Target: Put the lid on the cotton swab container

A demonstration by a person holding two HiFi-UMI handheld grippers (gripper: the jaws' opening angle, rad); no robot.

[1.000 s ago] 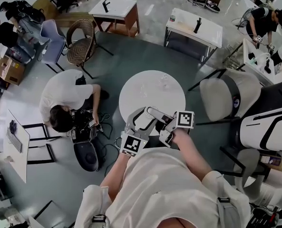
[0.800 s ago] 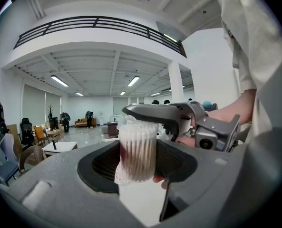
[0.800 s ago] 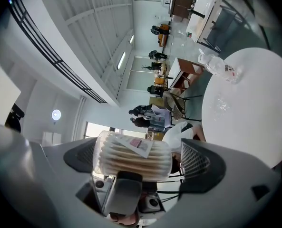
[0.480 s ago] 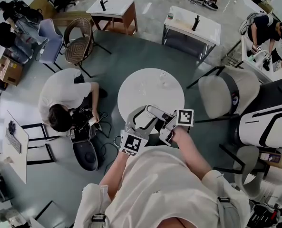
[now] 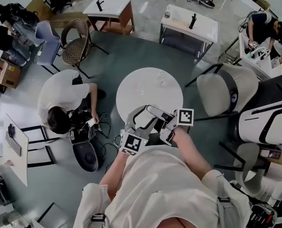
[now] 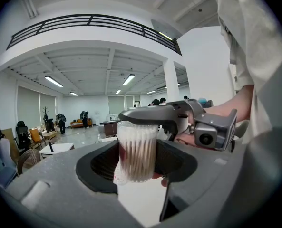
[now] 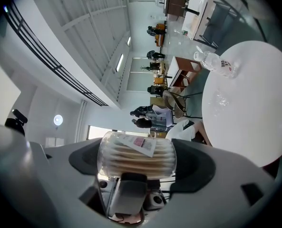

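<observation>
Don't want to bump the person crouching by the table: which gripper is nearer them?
Left. The left gripper sits toward the crouching person; the right gripper is beyond it, and its jaws have just been closing around the cotton swab container.

Cotton swab container, clamped from two directions

We see the cotton swab container [image 6: 137, 151] as a clear round tub packed tight with white swabs [image 6: 136, 141], a white label [image 7: 141, 144] with pink print on its side. It stands upright between the jaws of the left gripper [image 6: 138, 163], which press on its side wall. The right gripper [image 7: 137, 160] spans it end to end, one jaw flat across its top and the other beneath. These jaws have just been closing with the tub between them. Under that top jaw we cannot tell the lid apart from the tub.
</observation>
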